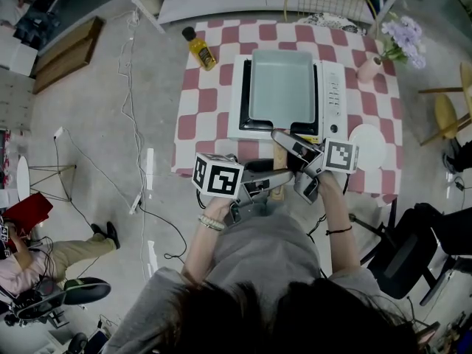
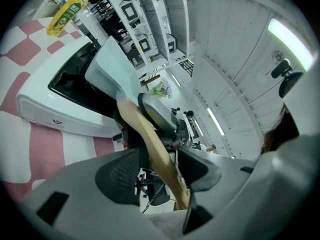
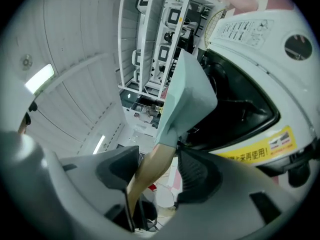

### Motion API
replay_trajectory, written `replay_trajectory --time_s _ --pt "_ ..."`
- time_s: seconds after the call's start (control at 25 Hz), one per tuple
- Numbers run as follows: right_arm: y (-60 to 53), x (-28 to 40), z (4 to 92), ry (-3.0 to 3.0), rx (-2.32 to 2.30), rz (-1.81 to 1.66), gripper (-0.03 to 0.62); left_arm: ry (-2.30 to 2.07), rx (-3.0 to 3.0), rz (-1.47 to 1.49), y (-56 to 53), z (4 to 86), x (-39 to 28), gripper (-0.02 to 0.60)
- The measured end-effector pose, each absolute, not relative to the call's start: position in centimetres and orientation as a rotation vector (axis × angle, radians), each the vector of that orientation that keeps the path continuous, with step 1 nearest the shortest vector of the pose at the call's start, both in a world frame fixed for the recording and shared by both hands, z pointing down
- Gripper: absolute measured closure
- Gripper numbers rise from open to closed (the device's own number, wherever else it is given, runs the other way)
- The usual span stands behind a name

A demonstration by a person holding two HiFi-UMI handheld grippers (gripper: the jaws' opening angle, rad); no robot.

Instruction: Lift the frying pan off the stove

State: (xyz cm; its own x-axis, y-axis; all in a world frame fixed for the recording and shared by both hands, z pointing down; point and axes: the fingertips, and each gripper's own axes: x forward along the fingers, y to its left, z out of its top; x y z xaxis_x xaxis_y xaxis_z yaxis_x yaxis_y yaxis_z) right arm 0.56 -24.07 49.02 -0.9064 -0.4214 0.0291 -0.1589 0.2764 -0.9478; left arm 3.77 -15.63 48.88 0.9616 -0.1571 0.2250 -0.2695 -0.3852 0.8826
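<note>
The person wears a grey short-sleeved T-shirt (image 1: 258, 253), and dark hair (image 1: 295, 323) fills the head view at six o'clock. A pale beaded bracelet (image 1: 212, 223) sits on the left wrist at seven o'clock, and a thin dark band (image 1: 339, 231) on the right wrist at four o'clock. The grey plastic left gripper (image 2: 160, 164) and the grey plastic right gripper (image 3: 157, 166) have black ribbed pads (image 2: 120, 176). Each carries a white cube with black square markers (image 1: 217, 175).

The matt pan (image 1: 280, 87) has a smooth wooden handle (image 2: 151, 141).
</note>
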Motion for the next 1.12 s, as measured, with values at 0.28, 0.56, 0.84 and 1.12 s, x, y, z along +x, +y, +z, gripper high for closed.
replay_trajectory --time_s 0.28,0.56,0.84,1.12 --pt "-23.84 0.08 48.73 2.306 -0.458 -1.707 0.355 -0.274 2.001 0.146 -15.47 48.41 4.10 0.383" --pt "-24.00 0.28 48.85 2.255 -0.451 -1.723 0.368 -0.273 2.018 0.166 -15.52 48.38 4.14 0.385" --pt "-24.12 0.38 48.85 2.234 -0.453 -1.723 0.375 -0.276 2.029 0.164 -15.56 48.30 4.17 0.385" --pt "-24.06 0.39 48.73 2.220 -0.448 -1.718 0.375 -0.278 2.039 0.171 -15.49 48.31 4.22 0.385"
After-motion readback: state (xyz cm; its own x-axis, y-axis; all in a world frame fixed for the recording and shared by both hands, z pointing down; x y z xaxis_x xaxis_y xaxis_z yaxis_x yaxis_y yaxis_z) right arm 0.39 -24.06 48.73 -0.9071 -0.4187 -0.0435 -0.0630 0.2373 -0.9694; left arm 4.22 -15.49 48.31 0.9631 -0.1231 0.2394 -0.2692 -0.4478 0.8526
